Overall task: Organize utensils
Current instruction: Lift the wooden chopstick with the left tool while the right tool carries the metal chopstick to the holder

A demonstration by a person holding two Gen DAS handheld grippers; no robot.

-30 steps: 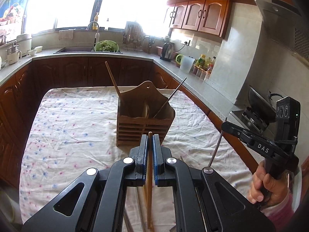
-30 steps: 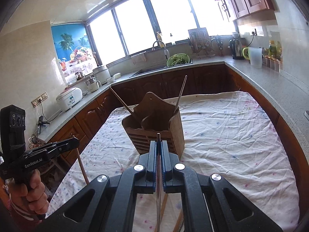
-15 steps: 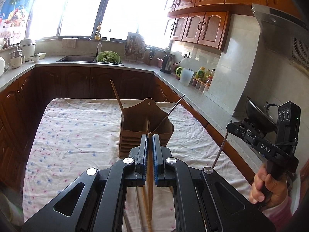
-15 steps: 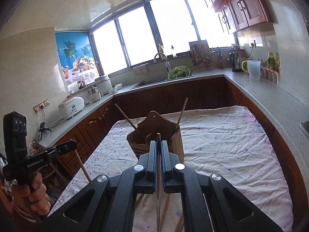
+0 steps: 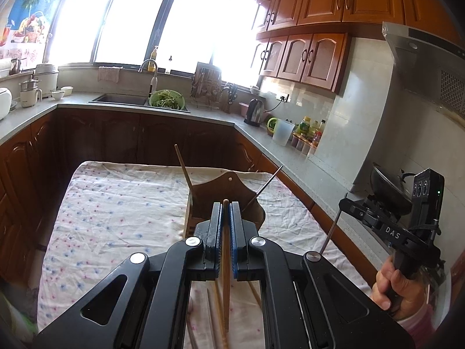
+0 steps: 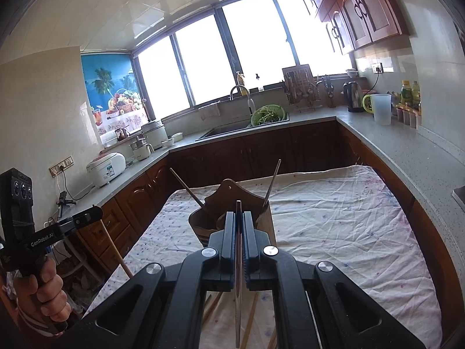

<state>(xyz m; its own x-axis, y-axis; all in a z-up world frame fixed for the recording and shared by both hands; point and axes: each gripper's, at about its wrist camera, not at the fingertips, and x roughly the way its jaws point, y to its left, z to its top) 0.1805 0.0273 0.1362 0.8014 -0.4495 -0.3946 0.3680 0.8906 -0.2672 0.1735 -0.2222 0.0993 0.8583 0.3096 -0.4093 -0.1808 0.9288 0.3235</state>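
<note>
Daylight floods through windows [image 5: 130, 20] (blown-out white glare); dark fisheye vignette, bent edges; focus sharp.

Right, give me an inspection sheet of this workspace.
Surface: table under a wrinkled floral cloth.
Job's things: wooden holder with two sticks leaning out; loose chopsticks on the cloth.
Clutter: nothing seen on the cloth.
Grippers: left gripper shut on a wooden chopstick; right gripper shut on a metal chopstick.
Cables: kettle cord to a wall socket.
Surroundings: sink, green colander, rice cooker.
</note>
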